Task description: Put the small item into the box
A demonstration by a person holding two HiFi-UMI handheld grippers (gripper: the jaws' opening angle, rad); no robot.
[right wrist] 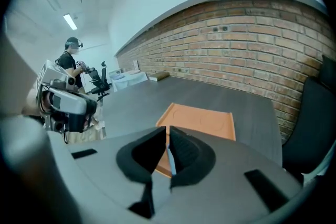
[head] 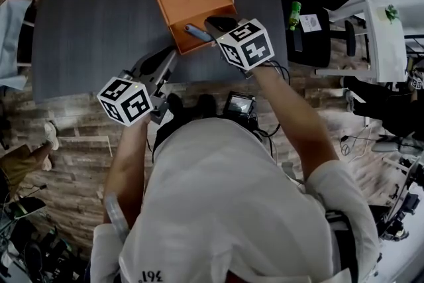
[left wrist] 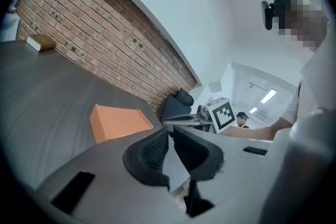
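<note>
The right gripper [right wrist: 167, 130], jaws nearly together and empty, hangs by the orange box [head: 192, 0] — inside lies the small item [head: 195, 32], a slim bluish stick. It looks light, stiff, prone to roll — best pinched across its middle.

Counts, placed relative to table [head: 99, 23] (one, dark):
- orange box [head: 192, 0]: one, on table
- small blue item [head: 196, 32]: one, in box
- tan block [left wrist: 41, 43]: one, table's far corner
- grippers: two, left gripper [left wrist: 170, 131] and right gripper [right wrist: 168, 129], at table's near edge
- green bottle [head: 293, 15]: one, beside table
</note>
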